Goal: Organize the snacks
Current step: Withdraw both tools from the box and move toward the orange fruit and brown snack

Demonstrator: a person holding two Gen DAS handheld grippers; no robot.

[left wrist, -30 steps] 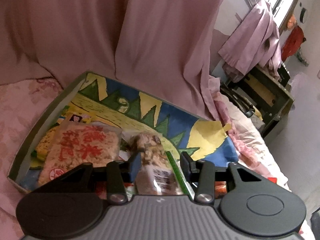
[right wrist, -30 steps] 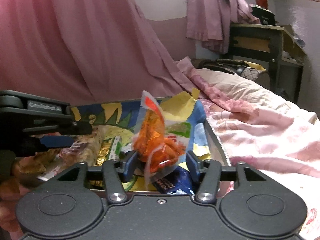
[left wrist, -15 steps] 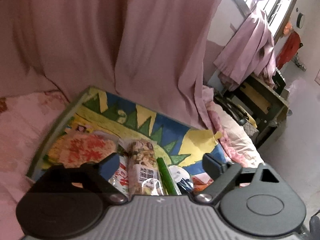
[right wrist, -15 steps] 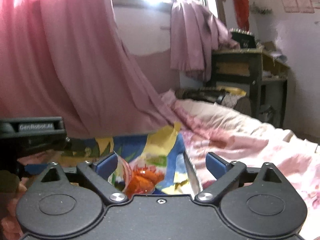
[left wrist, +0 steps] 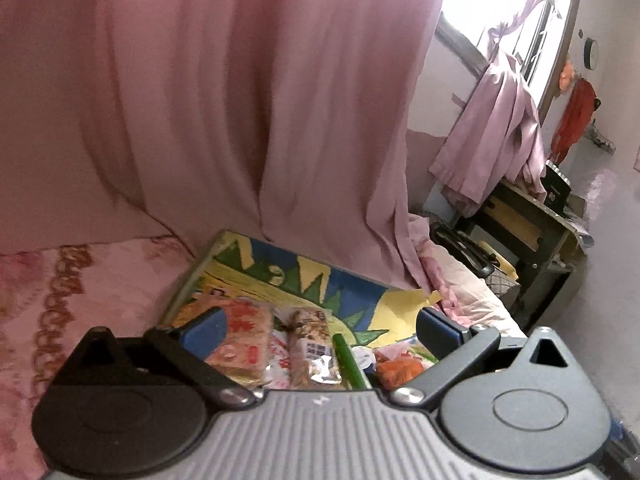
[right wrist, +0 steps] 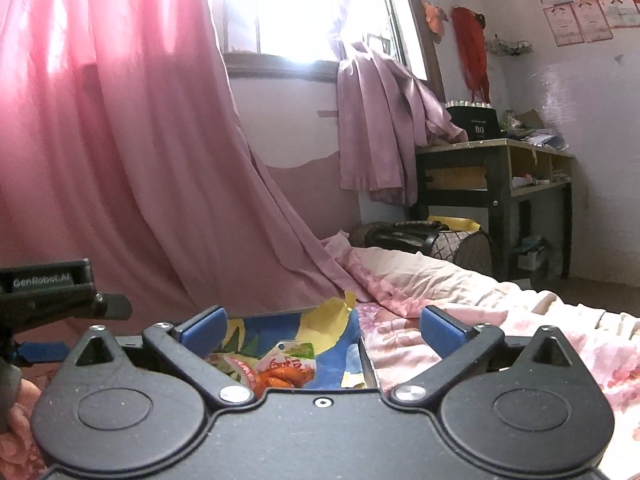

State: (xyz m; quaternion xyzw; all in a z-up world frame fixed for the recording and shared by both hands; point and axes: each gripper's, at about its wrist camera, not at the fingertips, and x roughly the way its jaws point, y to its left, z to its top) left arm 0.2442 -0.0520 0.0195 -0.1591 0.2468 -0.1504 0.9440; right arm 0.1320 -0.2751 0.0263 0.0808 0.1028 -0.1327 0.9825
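Snacks: several packets lie side by side in a shallow tray [left wrist: 188,280] with a painted blue, yellow and green floor, set on a pink floral bedspread [left wrist: 100,276].
Left gripper [left wrist: 316,326]: jaws spread wide, nothing between them; it hovers above the near end of the tray, blue fingertips [left wrist: 208,324] framing the packets below.
Under left gripper: a pale packet with red print [left wrist: 244,340] at the left, a clear nut bag [left wrist: 310,344] beside it, then a green stick-shaped pack [left wrist: 348,360], then an orange snack bag [left wrist: 398,366] at the right.
Right gripper [right wrist: 322,324]: jaws also wide apart and holding nothing; it sits over the tray's right end.
Orange snack bag, right view [right wrist: 286,372]: lies in the tray near its right wall [right wrist: 368,364], below and apart from the fingers.
Left tool in right view: its black body shows at the left edge.
Surroundings: a pink curtain [left wrist: 240,100] hangs behind the tray; a dark desk [right wrist: 496,168] stands well apart by the window.
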